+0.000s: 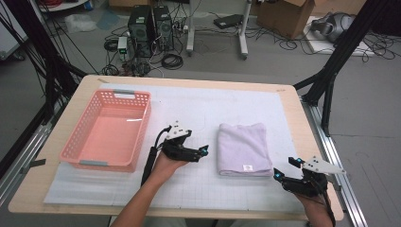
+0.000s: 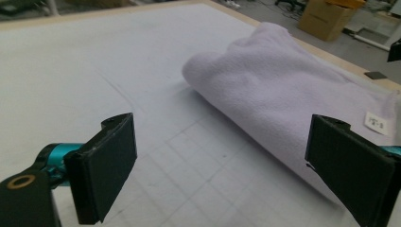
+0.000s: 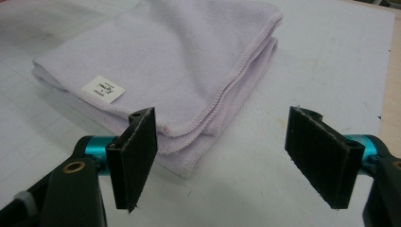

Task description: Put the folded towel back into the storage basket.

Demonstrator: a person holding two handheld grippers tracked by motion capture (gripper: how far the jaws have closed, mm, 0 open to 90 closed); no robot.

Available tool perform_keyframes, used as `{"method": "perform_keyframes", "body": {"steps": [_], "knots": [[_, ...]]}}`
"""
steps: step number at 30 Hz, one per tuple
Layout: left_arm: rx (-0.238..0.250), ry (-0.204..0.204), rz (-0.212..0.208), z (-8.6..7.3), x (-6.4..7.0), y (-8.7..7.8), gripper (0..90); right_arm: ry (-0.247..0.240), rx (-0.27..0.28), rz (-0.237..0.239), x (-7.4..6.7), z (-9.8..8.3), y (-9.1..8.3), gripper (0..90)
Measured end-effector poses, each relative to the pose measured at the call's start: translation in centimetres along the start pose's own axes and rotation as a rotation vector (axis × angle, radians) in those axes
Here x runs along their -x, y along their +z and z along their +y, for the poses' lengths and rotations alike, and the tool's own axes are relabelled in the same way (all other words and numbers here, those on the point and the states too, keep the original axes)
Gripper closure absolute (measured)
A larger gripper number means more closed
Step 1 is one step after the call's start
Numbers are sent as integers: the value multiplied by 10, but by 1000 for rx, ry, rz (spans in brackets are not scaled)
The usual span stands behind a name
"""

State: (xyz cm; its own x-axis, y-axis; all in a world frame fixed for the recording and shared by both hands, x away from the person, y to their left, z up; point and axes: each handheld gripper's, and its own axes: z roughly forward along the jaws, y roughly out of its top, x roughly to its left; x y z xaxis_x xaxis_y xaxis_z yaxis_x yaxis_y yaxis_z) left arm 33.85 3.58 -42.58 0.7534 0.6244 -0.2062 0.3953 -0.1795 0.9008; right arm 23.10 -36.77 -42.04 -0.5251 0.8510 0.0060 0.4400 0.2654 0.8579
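Towel lies folded between both wide-open, empty grippers, left and right; each should pinch all layers at its near corner.

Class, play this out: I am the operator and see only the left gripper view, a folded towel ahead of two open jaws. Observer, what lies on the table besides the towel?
Observer: A pink basket stands left of the left gripper.
Operator: Is anything in it?
Observer: No, the high view shows it empty.
Operator: Where is the right gripper?
Observer: The right gripper is open by the towel corner nearest the person, with nothing between its jaws.
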Motion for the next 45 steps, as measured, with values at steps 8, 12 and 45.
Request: {"method": "perform_keyframes", "body": {"steps": [8, 12, 45], "knots": [[-76, -22, -57, 7, 10, 34, 151, 0, -1, 3, 0, 0, 0, 251], [-91, -40, -68, 7, 14, 48, 160, -2, 3, 7, -1, 1, 0, 251], [-240, -126, -88, 7, 28, 93, 575, -3, 5, 17, 0, 1, 2, 251]]}}
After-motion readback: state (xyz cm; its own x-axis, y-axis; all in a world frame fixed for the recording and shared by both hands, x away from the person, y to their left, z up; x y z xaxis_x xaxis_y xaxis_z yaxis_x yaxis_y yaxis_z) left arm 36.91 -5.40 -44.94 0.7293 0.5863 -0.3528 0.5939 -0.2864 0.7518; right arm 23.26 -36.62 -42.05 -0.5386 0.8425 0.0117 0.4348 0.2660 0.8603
